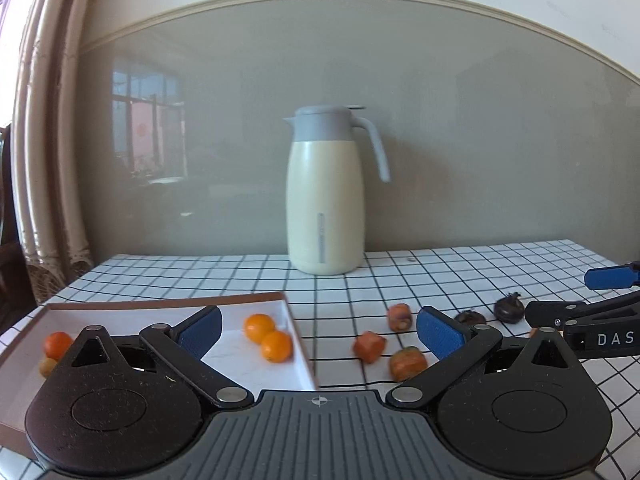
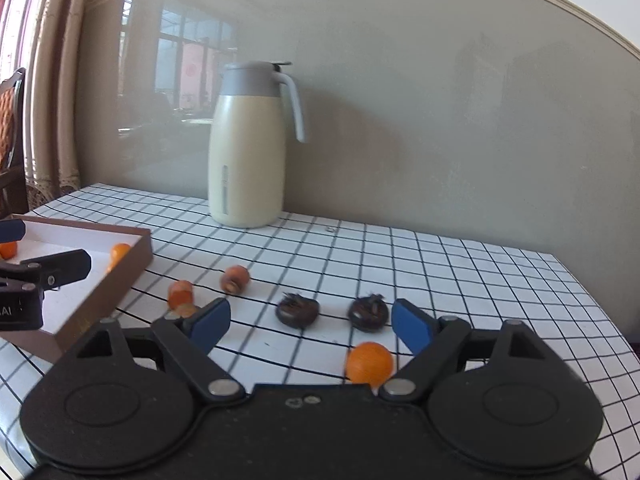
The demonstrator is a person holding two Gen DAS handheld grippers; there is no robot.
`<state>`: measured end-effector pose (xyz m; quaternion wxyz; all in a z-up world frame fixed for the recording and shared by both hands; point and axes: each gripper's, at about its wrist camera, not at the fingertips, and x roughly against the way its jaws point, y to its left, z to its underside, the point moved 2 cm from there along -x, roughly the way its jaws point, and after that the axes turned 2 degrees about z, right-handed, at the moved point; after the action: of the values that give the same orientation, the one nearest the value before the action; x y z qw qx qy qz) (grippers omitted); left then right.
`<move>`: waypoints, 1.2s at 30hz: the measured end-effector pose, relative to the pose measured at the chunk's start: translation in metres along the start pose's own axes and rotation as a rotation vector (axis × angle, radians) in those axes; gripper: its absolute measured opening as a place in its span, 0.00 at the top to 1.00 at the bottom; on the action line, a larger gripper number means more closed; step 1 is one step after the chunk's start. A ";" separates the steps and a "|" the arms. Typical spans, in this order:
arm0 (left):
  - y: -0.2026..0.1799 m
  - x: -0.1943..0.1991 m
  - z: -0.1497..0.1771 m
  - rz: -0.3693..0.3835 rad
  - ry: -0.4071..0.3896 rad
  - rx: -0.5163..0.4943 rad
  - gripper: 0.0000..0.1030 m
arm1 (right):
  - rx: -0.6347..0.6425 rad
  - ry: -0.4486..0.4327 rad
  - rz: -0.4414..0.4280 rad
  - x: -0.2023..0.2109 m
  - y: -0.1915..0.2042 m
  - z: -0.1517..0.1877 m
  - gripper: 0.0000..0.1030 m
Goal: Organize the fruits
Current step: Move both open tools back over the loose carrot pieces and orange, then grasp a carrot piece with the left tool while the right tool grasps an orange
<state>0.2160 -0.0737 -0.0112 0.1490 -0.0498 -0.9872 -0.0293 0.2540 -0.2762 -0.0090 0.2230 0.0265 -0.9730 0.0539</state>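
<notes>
Ahead of the right gripper, whose fingers stand apart, two dark fruits lie just past the tips and an orange sits low between them near the right finger. Bare checked cloth lies beyond. The brown-walled tray bars the left, the thermos jug stands far ahead

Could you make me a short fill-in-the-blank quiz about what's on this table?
1. The small oranges lie inside a shallow ____.
2. The cream jug standing by the wall has a ____ lid.
3. The tablecloth is white with a black ____ pattern.
4. Two dark brown fruits sit on the cloth, ____ the box.

Missing words: box; grey; grid; outside
</notes>
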 end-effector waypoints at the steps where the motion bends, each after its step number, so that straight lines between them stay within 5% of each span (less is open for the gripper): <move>1: -0.005 -0.003 0.000 0.006 0.008 -0.005 0.00 | -0.004 0.008 0.008 -0.002 -0.004 0.002 0.22; 11: -0.045 -0.039 0.008 0.059 0.098 -0.025 0.00 | -0.034 0.096 0.047 -0.028 -0.034 0.025 0.33; 15: -0.052 -0.057 0.014 0.066 0.157 -0.020 0.17 | -0.044 0.115 0.041 -0.039 -0.037 0.027 0.38; 30: -0.065 -0.089 0.026 0.080 0.246 -0.005 0.20 | -0.046 0.172 0.030 -0.066 -0.034 0.030 0.60; 36: -0.070 -0.098 0.030 0.087 0.278 -0.005 0.32 | -0.050 0.178 0.024 -0.069 -0.034 0.031 0.60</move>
<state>0.2927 -0.1500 -0.0722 0.2853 -0.0882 -0.9538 -0.0317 0.3052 -0.3118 -0.0637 0.3083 0.0043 -0.9507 0.0343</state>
